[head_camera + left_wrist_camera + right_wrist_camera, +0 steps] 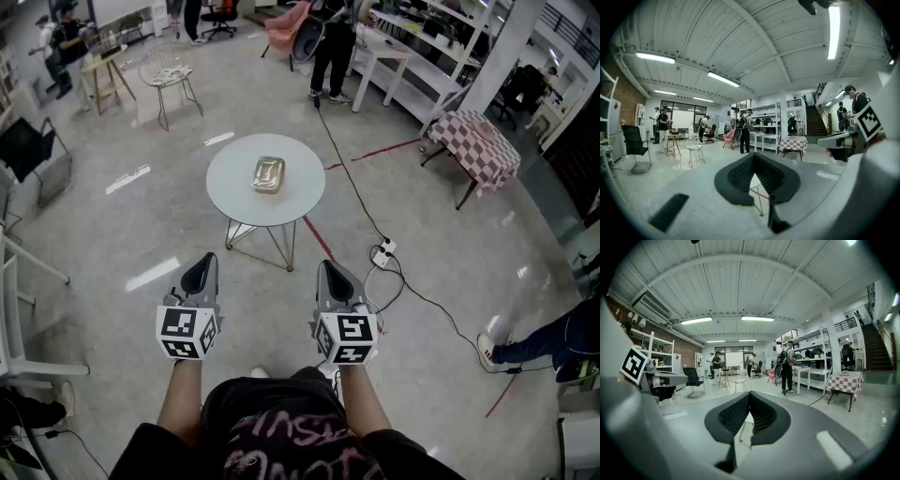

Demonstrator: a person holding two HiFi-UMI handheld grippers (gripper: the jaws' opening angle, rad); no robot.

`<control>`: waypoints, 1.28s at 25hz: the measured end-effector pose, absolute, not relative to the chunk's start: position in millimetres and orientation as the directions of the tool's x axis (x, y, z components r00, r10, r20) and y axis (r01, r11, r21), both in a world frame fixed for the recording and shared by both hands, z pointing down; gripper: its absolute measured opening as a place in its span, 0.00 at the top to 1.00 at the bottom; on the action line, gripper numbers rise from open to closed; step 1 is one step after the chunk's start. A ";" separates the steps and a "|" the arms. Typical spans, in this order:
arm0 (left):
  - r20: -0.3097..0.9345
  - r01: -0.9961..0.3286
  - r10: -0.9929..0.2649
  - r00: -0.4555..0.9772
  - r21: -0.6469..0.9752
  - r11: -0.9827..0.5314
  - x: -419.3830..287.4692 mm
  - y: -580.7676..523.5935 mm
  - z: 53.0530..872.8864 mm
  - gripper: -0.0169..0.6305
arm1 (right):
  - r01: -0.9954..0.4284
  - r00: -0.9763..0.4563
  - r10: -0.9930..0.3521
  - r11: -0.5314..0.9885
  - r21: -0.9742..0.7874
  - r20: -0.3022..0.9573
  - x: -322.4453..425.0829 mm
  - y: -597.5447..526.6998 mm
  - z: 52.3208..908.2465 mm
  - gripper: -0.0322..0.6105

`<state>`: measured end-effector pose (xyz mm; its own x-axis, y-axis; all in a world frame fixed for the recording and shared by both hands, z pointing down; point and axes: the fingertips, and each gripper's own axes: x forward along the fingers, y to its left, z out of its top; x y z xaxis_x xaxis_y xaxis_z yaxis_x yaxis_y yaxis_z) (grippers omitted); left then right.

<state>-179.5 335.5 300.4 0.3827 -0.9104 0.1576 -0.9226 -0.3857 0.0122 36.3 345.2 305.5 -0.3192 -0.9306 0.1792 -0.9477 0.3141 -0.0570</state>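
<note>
Both claws sit low in my head view, well short of anything. The left gripper (201, 270) is at lower left and the right gripper (334, 276) at lower centre. In each gripper view the ribbed pads meet at the tips and nothing is pinched between them. Only a sliver of wire table leg shows through the gap behind them, so both are closed and empty. The nearest thing to them is the foil tray (269, 174), just above the middle of the frame. It lies flat near the centre of the round white table (230, 192), well apart from both claws, with bare tabletop all round it. I judge the tray to be thin crinkled aluminium, so it should be light, easily dented, and likely to skate on that smooth top if nudged sideways. I cannot tell from here whether it is filled. I would take it by the rolled rim at a short end, or span its narrow width with a gentle squeeze, because the side walls would probably buckle. A cable (349, 173) crosses the floor to the right of the table.
</note>
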 end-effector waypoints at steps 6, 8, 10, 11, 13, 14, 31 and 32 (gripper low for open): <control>0.157 -0.920 -0.908 0.389 0.012 -0.392 -183.4 341.4 308.2 0.98 | -0.949 -0.316 -0.931 0.310 -0.062 0.180 31.2 352.5 313.9 0.95; 0.154 -0.920 -0.908 0.390 0.015 -0.392 -184.7 343.7 311.6 0.98 | -0.949 -0.315 -0.932 0.309 -0.060 0.178 30.3 354.7 317.1 0.95; 0.151 -0.920 -0.908 0.391 0.018 -0.393 -186.4 345.8 312.8 0.98 | -0.950 -0.314 -0.933 0.308 -0.058 0.178 28.9 356.7 318.3 0.95; 0.151 -0.919 -0.908 0.392 0.019 -0.393 -187.2 346.9 313.2 0.98 | -0.950 -0.311 -0.934 0.306 -0.059 0.175 28.2 357.8 318.1 0.95; 0.153 -0.917 -0.905 0.397 0.021 -0.398 -187.8 349.9 314.5 0.98 | -0.952 -0.306 -0.938 0.299 -0.070 0.161 27.4 360.9 316.4 0.95; 0.155 -0.916 -0.903 0.400 0.022 -0.401 -188.2 351.6 315.2 0.98 | -0.952 -0.306 -0.939 0.297 -0.075 0.155 26.7 362.6 315.4 0.95; 0.163 -0.911 -0.896 0.412 0.056 -0.409 -210.2 352.6 320.9 0.98 | -0.959 -0.283 -0.943 0.276 -0.063 0.174 7.3 365.5 311.4 0.95; 0.160 -0.911 -0.897 0.411 0.056 -0.408 -210.6 351.1 320.0 0.98 | -0.960 -0.279 -0.944 0.272 -0.064 0.177 7.7 363.7 312.2 0.95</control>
